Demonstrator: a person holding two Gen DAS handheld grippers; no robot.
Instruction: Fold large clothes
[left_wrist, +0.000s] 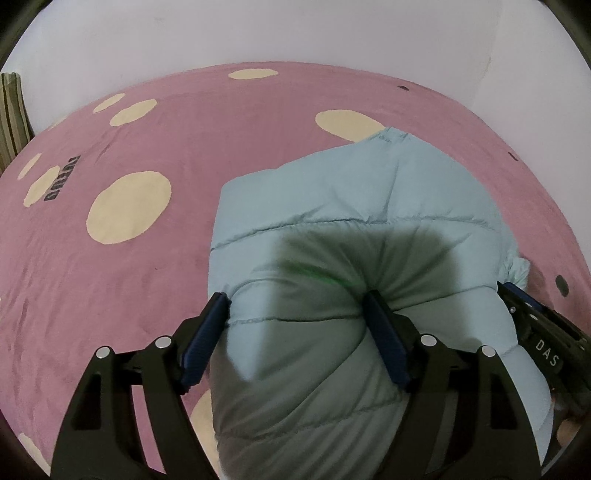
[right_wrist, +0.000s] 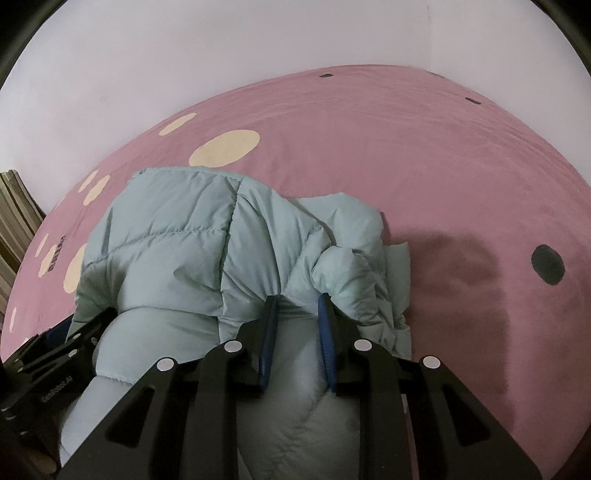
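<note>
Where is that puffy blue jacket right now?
The puffy jacket lies bunched on the pink spotted bedspread, gripped between both the left gripper and right gripper.

Left gripper (left_wrist: 297, 306) seemingly pinching pale blue puffer jacket (left_wrist: 354, 206), pink spotted bedspread (left_wrist: 184, 147)

Your left gripper (left_wrist: 297, 314) is matte black plastic with 2 long fingers, each faced on its inner side with a ribbed dark blue pad (left_wrist: 201, 343). Each finger hangs on 2 angular black link arms with triangular cut-outs, and each link carries a round silver pivot screw (left_wrist: 163, 342), 4 in all. Your right gripper (right_wrist: 297, 315) is built the same: black links, 4 silver screws, blue pads (right_wrist: 327, 339), the right-hand pad a brighter blue. From the left wrist view, its black side shows white letters "DAS". From the right wrist view, the left gripper's body bears small pale lettering, too blurred to read fully.
</note>
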